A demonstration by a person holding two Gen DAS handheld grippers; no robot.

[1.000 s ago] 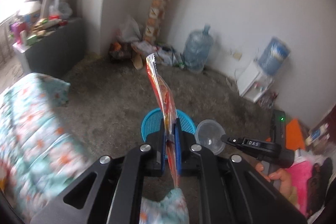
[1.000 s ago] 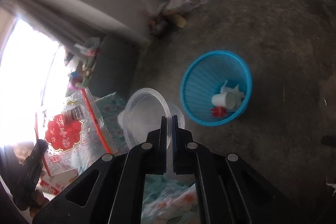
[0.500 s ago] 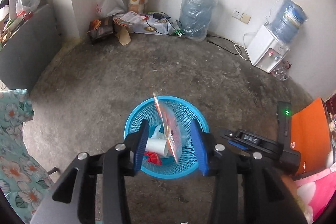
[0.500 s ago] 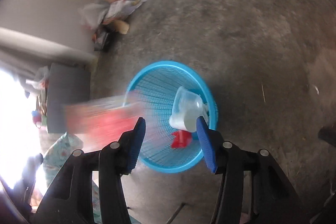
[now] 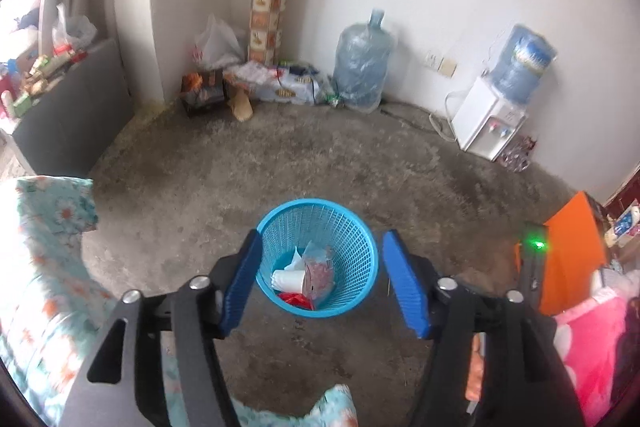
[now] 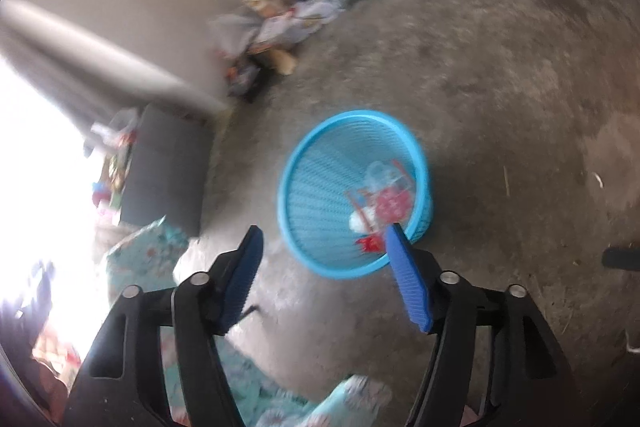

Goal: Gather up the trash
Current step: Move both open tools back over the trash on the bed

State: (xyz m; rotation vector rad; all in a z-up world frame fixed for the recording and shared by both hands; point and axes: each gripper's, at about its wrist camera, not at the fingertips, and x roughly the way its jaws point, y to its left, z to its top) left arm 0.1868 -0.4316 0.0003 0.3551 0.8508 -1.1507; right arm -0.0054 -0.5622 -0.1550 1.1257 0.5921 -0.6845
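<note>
A blue mesh basket (image 5: 352, 223) stands on the concrete floor, holding a red-printed wrapper (image 5: 318, 273), a white cup (image 5: 288, 281) and a red scrap. My left gripper (image 5: 320, 239) hovers above it, jaws opening, nothing between the blue pads. In the right wrist view the same basket (image 6: 312, 155) lies ahead and right, with the wrapper (image 6: 390, 205) and a clear plastic container (image 6: 380, 173) inside. My right gripper (image 6: 324, 229) is also opening and holds nothing; its right fingertip overlaps the basket's near rim in the picture.
A floral bedspread (image 5: 36, 267) lies at left and below. Against the far wall stand a water jug (image 5: 362, 67), a white dispenser (image 5: 490, 123), bags and boxes (image 5: 248, 83). A grey cabinet (image 5: 68, 119) sits left; an orange sheet (image 5: 572, 251) is right.
Both grippers went from shut to open. The wrapper left the left gripper and the clear container left the right; both now lie in the basket. Both views swung over the basket.
</note>
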